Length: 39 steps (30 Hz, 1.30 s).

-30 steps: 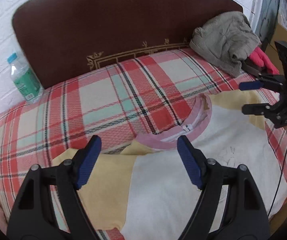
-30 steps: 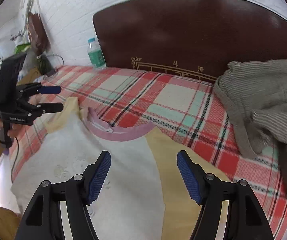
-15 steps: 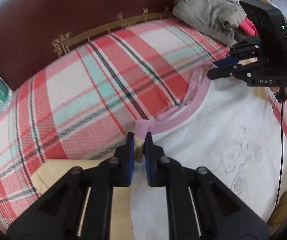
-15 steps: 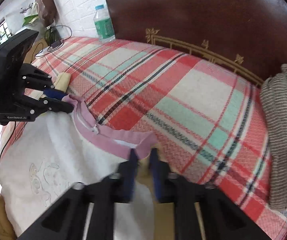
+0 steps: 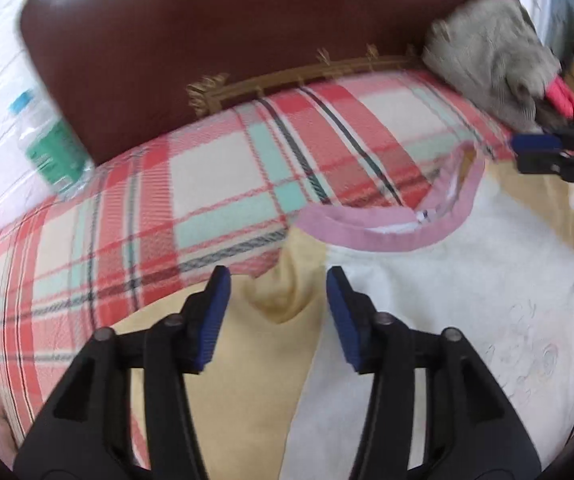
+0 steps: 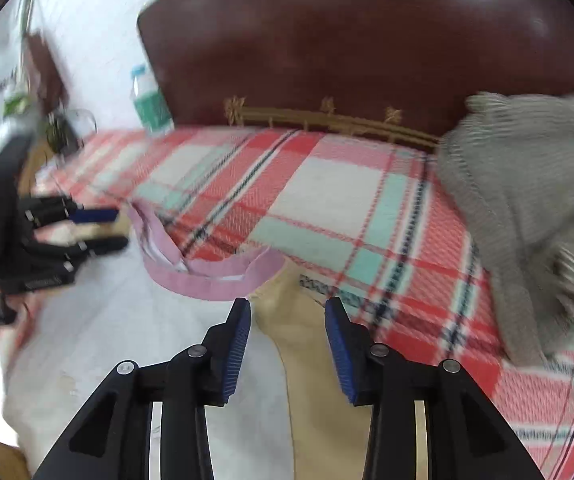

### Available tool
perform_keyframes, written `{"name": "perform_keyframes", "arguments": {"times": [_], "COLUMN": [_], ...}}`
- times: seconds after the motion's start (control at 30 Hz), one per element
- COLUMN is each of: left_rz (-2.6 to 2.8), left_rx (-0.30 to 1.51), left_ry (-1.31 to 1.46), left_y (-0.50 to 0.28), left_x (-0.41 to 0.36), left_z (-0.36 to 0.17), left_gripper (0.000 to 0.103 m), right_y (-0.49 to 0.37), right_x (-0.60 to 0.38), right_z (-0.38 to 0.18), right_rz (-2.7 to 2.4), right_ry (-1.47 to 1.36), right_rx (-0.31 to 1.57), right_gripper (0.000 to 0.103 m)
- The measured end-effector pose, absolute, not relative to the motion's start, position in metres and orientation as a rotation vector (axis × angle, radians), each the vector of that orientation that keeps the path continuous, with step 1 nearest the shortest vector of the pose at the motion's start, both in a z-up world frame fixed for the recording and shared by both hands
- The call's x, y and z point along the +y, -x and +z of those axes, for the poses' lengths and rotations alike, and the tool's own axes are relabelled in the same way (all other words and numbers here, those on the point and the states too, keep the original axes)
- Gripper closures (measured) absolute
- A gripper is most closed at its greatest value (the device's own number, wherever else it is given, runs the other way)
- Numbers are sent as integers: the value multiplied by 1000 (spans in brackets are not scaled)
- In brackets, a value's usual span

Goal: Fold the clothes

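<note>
Both claws, left [image 5: 277,304] and right [image 6: 287,332], are opening off the shirt [image 5: 427,320] shoulders, gripping nothing; shirt is lying flat, folding apparently not begun.

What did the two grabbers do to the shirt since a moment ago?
Both pinched the shirt at its shoulders by the pink collar, then let go. The left gripper and right gripper are opening again, yellow cloth loose between their jaws. The grey clothes and bottle stayed put.
</note>
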<state>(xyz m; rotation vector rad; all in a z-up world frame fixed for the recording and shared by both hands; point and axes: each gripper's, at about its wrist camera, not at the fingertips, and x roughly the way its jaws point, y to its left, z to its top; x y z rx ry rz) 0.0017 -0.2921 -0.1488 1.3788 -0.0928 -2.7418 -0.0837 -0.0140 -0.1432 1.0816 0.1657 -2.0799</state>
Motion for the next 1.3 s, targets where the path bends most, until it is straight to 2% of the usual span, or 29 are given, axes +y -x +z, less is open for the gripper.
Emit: {"name": "perform_keyframes", "arguments": {"times": [0.1, 0.13, 0.17, 0.43, 0.5, 0.73, 0.77, 0.8, 0.83, 0.87, 0.97, 1.07, 1.3], "left_rz": [-2793, -2817, -2842, -3031, -3053, -3037, -3034, -3031, -3022, -3014, -3006, -3006, -3023], "left_rx": [49, 88, 105, 28, 6, 111, 139, 167, 190, 208, 254, 293, 378], "left_ry": [-1288, -1268, -1260, -1398, -1440, -1550, -1558, -1565, -1566, -1563, -1568, -1572, -1540], "left_y": [-26, -34, -40, -51, -48, -44, -44, -44, -44, -44, -43, -43, -50], "left_x": [-297, -297, -294, -209, -186, -162, -162, -163, -165, -167, -171, -175, -189], "left_z": [-128, -122, -119, -127, -135, -153, -154, -156, -157, -157, -158, -159, -156], "left_gripper": [46, 46, 46, 42, 42, 42, 42, 42, 42, 42, 42, 42, 42], "right_y": [71, 65, 58, 18, 15, 8, 8, 8, 10, 13, 20, 18, -15], "right_x": [38, 56, 72, 152, 150, 129, 128, 127, 126, 126, 128, 129, 59], "right_z": [-127, -127, -129, -168, -175, -184, -185, -185, -189, -192, -199, -185, -130], "right_rz": [-2150, -2176, -2202, -2268, -2259, -2273, -2279, -2284, -2275, -2270, -2264, -2307, -2354], "right_ry": [-1071, -1099, -1122, -1287, -1284, -1227, -1227, -1226, -1242, -1254, -1276, -1221, -1010], "right_rx": [13, -15, -41, -297, -325, -358, -373, -388, -410, -431, -489, -494, -91], "right_gripper": [46, 37, 33, 33, 33, 31, 34, 41, 69, 87, 93, 95, 95]}}
